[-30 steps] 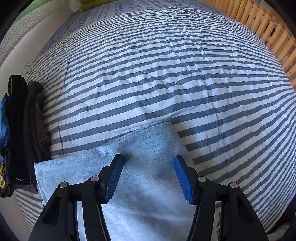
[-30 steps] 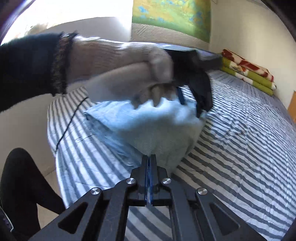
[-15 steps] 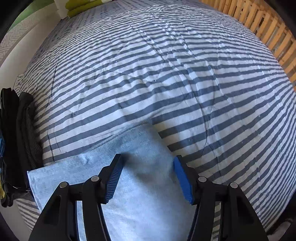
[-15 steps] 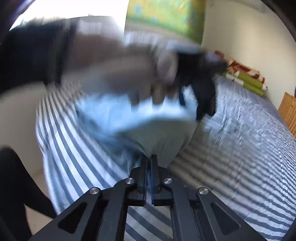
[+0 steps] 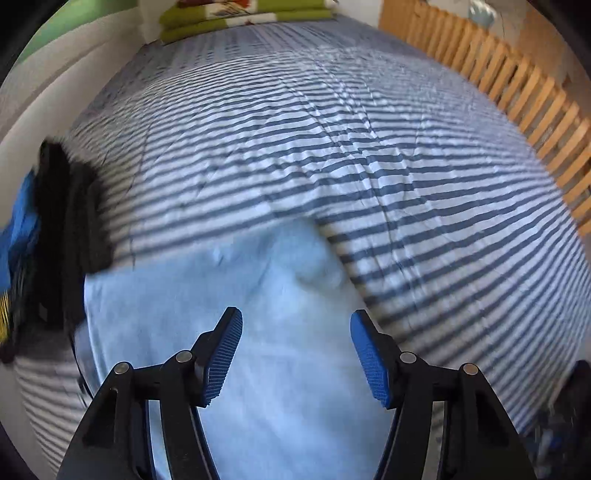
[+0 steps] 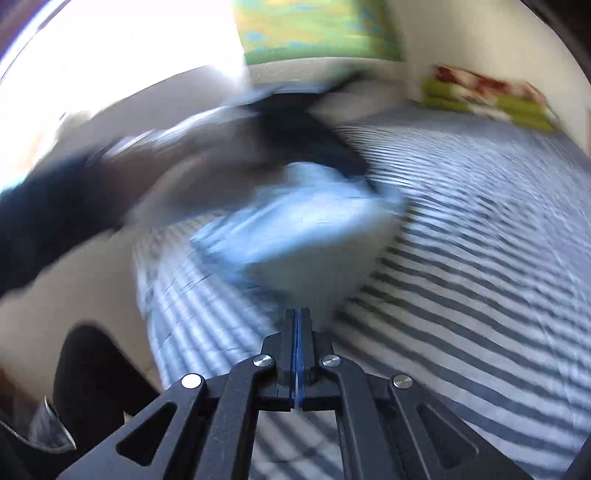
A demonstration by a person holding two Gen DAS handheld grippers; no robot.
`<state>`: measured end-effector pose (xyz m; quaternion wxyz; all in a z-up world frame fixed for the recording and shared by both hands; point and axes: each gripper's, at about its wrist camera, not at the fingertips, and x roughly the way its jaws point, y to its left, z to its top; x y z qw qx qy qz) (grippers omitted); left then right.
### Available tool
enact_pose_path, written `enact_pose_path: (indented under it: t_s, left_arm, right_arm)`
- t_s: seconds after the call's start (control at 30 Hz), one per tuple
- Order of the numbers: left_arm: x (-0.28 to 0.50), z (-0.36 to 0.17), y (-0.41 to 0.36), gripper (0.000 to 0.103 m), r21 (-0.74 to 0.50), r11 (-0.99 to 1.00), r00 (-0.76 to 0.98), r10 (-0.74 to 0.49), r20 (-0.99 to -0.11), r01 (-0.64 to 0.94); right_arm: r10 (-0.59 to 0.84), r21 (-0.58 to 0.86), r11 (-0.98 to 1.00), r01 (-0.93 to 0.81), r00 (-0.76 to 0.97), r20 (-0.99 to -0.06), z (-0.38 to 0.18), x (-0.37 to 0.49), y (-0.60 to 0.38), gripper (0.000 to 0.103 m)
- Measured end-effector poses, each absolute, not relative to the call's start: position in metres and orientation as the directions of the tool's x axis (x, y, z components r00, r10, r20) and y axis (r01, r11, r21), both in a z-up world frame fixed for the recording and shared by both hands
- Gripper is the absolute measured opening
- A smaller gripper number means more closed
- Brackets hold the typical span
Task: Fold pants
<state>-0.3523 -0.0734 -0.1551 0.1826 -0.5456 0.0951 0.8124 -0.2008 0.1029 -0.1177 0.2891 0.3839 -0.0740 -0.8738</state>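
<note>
Light blue folded pants (image 5: 258, 295) lie on the striped bed cover (image 5: 388, 177), near its front edge. My left gripper (image 5: 295, 354) hovers open above them, with nothing between its blue pads. In the right wrist view the pants (image 6: 314, 236) are blurred and their near corner runs down to my right gripper (image 6: 297, 314), which is shut on that corner. A person's hand holds the left gripper (image 6: 306, 136) over the far side of the pants, smeared by motion.
A pile of dark and blue clothes (image 5: 62, 229) sits at the bed's left edge beside the pants. A wooden slatted rail (image 5: 517, 85) runs along the right. Folded green blankets (image 5: 240, 14) lie at the head. A dark sleeve (image 6: 55, 221) crosses the left of the right wrist view.
The left gripper has tilted up, bringing the head of the bed into view, and stays open. The right wrist view has blurred as hand and pants shift; the right gripper stays shut.
</note>
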Motion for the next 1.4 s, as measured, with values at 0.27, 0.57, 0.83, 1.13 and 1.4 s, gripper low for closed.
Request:
enact_pose_path:
  t_s: [0.27, 0.57, 0.83, 1.13, 1.4]
  left_arm:
    - [-0.219, -0.206, -0.077, 0.062, -0.009, -0.902, -0.471, 0.234, -0.851, -0.432]
    - [-0.199, -0.164, -0.172, 0.062, -0.150, -0.964, -0.546, 0.249, -0.800, -0.220]
    - [-0.193, -0.176, -0.231, 0.051, -0.089, -0.985, -0.525, 0.153, -0.837, -0.145]
    - [-0.248, -0.152, -0.279, 0.083, -0.196, -0.980, -0.522, 0.185, -0.833, -0.034]
    - [-0.315, -0.175, -0.278, 0.093, -0.291, -0.956, -0.402, 0.275, -0.873, -0.023]
  right_arm:
    - [-0.519, 0.420, -0.855, 0.305, -0.549, -0.656, -0.124, -0.233, 0.126, 0.004]
    - [-0.554, 0.399, -0.831, 0.388, -0.510, -0.658, -0.124, -0.231, 0.066, 0.015]
    - [-0.473, 0.170, -0.804, 0.569, -0.440, -0.763, -0.140, -0.199, 0.005, 0.030]
    - [-0.513, 0.394, -0.858, 0.330, -0.499, -0.699, -0.111, -0.244, 0.073, 0.063]
    - [-0.544, 0.536, -0.832, 0.141, -0.400, -0.738, -0.141, -0.325, 0.083, 0.069]
